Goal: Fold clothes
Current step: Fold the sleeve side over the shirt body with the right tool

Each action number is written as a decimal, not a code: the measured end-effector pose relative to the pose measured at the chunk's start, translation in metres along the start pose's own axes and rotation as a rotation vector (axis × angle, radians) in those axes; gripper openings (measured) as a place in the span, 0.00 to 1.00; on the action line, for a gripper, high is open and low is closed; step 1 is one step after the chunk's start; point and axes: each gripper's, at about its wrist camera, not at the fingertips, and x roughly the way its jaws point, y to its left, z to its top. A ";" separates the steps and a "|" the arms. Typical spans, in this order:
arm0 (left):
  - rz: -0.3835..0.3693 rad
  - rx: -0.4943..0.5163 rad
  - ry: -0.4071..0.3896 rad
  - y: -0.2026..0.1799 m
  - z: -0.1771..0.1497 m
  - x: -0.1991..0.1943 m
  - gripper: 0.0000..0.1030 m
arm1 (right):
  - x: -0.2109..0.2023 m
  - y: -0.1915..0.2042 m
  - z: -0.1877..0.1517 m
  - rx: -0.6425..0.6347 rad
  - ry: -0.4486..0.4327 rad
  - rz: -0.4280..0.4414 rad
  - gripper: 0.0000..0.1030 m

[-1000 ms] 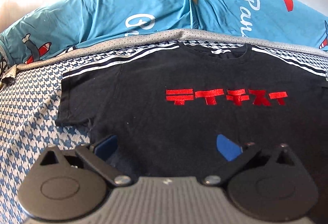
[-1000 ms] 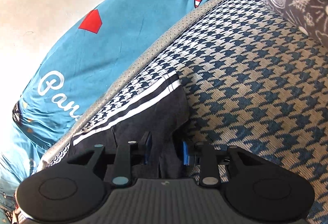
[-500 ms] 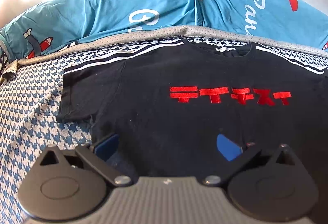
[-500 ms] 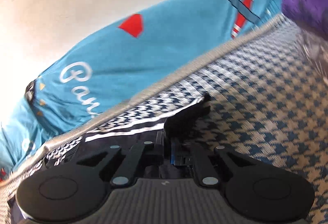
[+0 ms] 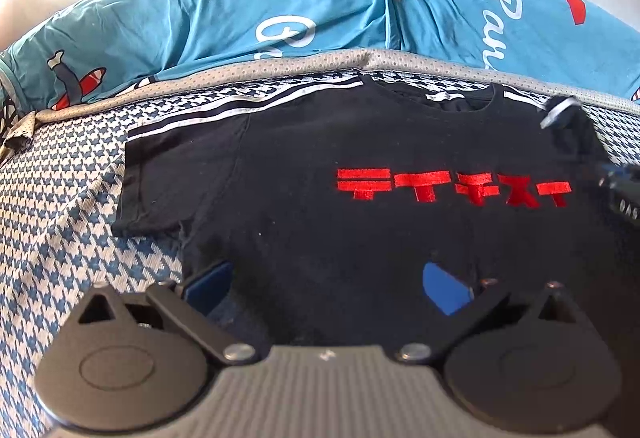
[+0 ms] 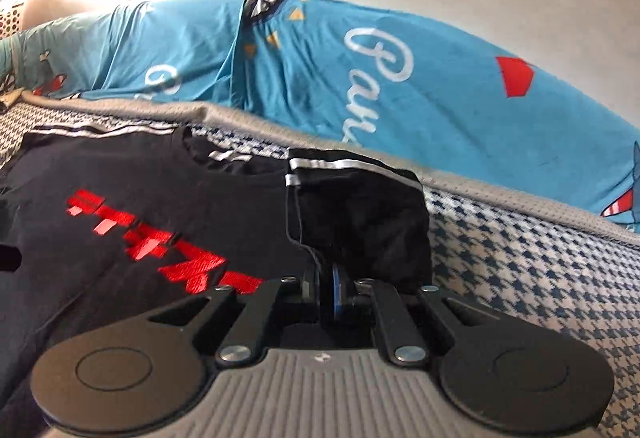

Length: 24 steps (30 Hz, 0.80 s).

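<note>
1. A black tee [image 5: 360, 165] with red lettering [image 5: 452, 185] is laid face up on the houndstooth bed cover [image 5: 60, 222]; the collar is turned toward the blue pillows [image 5: 240, 9] at the far edge.
2. The fold is judged barely begun; only the right sleeve [image 6: 360, 205] is lifted and drawn in over the chest, its striped hem seen curled upward.
3. That sleeve is pinched in the right gripper [image 6: 334, 294]; its jaws have just been closing and are now seen shut tight on the cloth, with blue pad edges barely showing.
4. The left gripper [image 5: 328, 286] is held wide open above the lower part of the tee; nothing is held in it, and whether its pads touch the cloth cannot be told.
5. Left to do, as judged: the right sleeve laid flat, the left sleeve [image 5: 176, 173] turned in, the body doubled over.
6. The left sleeve is seen spread flat on the cover, untouched.
7. A grey mesh border [image 5: 280, 65] runs between cover and pillows; a purple item is not visible now.
8. Nothing is seen lying on the tee; the pillows just beyond the collar are judged the only crowding.
</note>
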 end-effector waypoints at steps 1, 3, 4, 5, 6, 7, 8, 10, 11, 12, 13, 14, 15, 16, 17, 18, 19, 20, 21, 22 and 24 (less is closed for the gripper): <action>0.000 -0.002 0.000 0.000 0.000 0.000 1.00 | 0.003 0.000 -0.002 0.002 0.022 0.020 0.11; 0.001 -0.006 0.001 0.001 0.001 0.000 1.00 | 0.004 -0.001 -0.004 0.020 0.039 0.056 0.20; 0.001 -0.009 0.002 0.001 0.001 0.000 1.00 | 0.004 -0.002 -0.004 0.035 0.041 0.073 0.22; 0.002 -0.010 0.002 0.002 0.001 0.000 1.00 | 0.003 -0.004 -0.003 0.057 0.042 0.091 0.25; 0.003 -0.011 0.001 0.002 0.001 0.000 1.00 | 0.002 -0.006 -0.002 0.085 0.038 0.110 0.27; 0.004 -0.012 0.001 0.002 0.001 0.000 1.00 | 0.001 -0.009 -0.001 0.115 0.032 0.129 0.27; 0.005 -0.013 0.001 0.002 0.001 0.000 1.00 | 0.000 -0.012 0.000 0.147 0.023 0.147 0.28; 0.007 -0.015 0.001 0.002 0.002 0.000 1.00 | -0.002 -0.016 0.003 0.200 0.003 0.157 0.30; 0.009 -0.015 0.002 0.002 0.002 0.001 1.00 | -0.002 -0.018 0.004 0.216 -0.002 0.144 0.30; 0.011 -0.014 0.004 0.003 0.001 0.001 1.00 | -0.002 -0.020 0.004 0.232 -0.006 0.131 0.31; 0.012 -0.013 0.009 0.003 0.001 0.002 1.00 | -0.001 -0.021 0.005 0.242 -0.005 0.115 0.31; 0.014 -0.013 0.014 0.003 0.001 0.003 1.00 | 0.001 -0.022 0.004 0.242 0.010 0.093 0.31; 0.014 -0.014 0.019 0.003 0.001 0.004 1.00 | 0.004 -0.022 0.003 0.242 0.030 0.072 0.31; 0.010 -0.017 0.022 0.004 0.001 0.004 1.00 | 0.007 -0.023 0.001 0.244 0.049 0.062 0.31; 0.007 -0.019 0.024 0.004 0.001 0.004 1.00 | 0.009 -0.024 -0.001 0.248 0.065 0.060 0.31; 0.006 -0.021 0.026 0.005 0.001 0.004 1.00 | 0.011 -0.025 -0.003 0.251 0.080 0.059 0.31; 0.006 -0.022 0.028 0.005 0.001 0.005 1.00 | 0.013 -0.025 -0.005 0.252 0.092 0.058 0.31; 0.006 -0.023 0.030 0.005 0.001 0.005 1.00 | 0.014 -0.025 -0.006 0.249 0.096 0.058 0.33; 0.005 -0.025 0.033 0.006 0.001 0.005 1.00 | 0.014 -0.024 -0.007 0.245 0.095 0.060 0.36; 0.004 -0.027 0.036 0.006 0.001 0.005 1.00 | 0.014 -0.023 -0.007 0.241 0.096 0.062 0.38; 0.002 -0.032 0.042 0.007 0.001 0.006 1.00 | 0.014 -0.019 -0.007 0.224 0.100 0.064 0.44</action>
